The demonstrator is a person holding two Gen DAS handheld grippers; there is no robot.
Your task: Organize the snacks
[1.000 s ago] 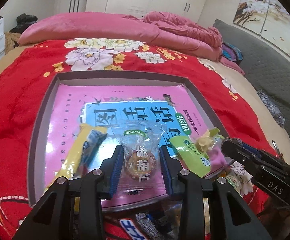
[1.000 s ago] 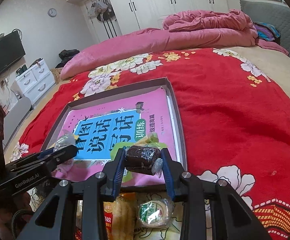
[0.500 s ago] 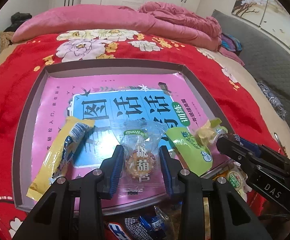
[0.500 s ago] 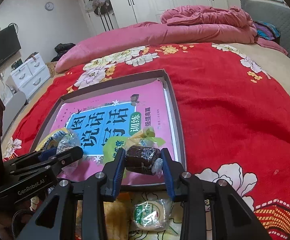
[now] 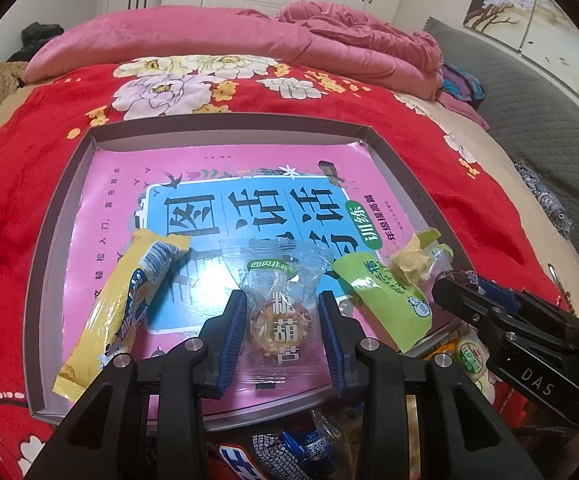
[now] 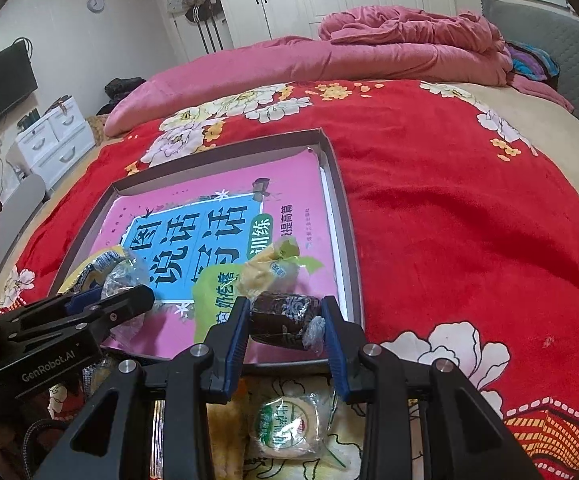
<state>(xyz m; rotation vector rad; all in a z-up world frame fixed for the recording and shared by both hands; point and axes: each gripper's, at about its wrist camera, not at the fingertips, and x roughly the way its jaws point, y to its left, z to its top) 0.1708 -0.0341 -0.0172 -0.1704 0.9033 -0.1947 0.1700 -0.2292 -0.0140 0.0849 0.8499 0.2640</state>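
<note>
A shallow grey box (image 5: pixel 225 126) with a pink and blue book cover inside lies on the red flowered bedspread. My left gripper (image 5: pixel 283 326) is shut on a clear-wrapped round snack (image 5: pixel 279 326) over the box's near edge. A yellow bar packet (image 5: pixel 129 304) lies to its left, a green packet (image 5: pixel 385 304) and a small yellow-wrapped sweet (image 5: pixel 409 266) to its right. My right gripper (image 6: pixel 285 320) is shut on a dark brown wrapped snack (image 6: pixel 283 318) above the box's near right corner (image 6: pixel 349 312). The left gripper also shows in the right wrist view (image 6: pixel 89 312).
Loose snacks lie on the bedspread in front of the box: a round green-labelled cake (image 6: pixel 285 426), a yellow packet (image 6: pixel 225 436) and blue-wrapped pieces (image 5: pixel 289 448). Pink quilts (image 5: pixel 249 36) are piled at the far side of the bed. White drawers (image 6: pixel 53 140) stand left.
Both grippers have moved forward and slightly up over the box's near edge with their snacks still held. The yellow bar packet now shows fully inside the box.
</note>
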